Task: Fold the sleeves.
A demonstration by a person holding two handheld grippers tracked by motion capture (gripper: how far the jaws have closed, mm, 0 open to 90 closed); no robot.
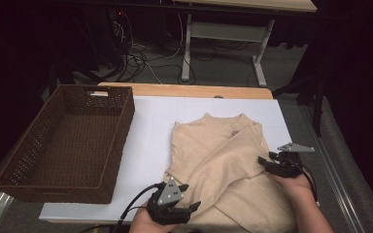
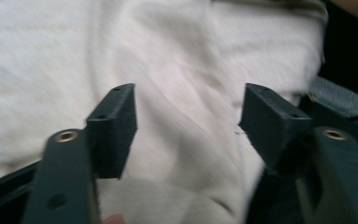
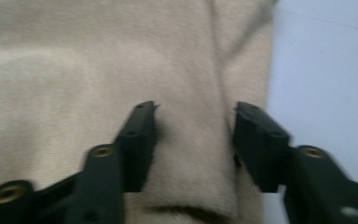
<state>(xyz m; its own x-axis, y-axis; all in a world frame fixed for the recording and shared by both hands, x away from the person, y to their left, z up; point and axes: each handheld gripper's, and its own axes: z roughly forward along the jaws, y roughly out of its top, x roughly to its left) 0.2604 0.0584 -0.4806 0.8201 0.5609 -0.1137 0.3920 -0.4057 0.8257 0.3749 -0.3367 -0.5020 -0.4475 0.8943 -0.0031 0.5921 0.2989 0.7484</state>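
high view: beige knit sweater point(image 1: 223, 165) half-folded on white table sheet point(image 1: 150, 141). i judge folding underway. left gripper point(image 1: 190, 196) open, empty; right gripper point(image 1: 264, 162) open astride sleeve fold, next pinch it.

Both hand-held grippers point(image 1: 187, 198) point(image 1: 267, 162) parted

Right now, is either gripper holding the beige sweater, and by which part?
Neither. The left gripper and the right gripper stand open over the beige sweater, pads apart with fabric in the gap; no pinch shows.
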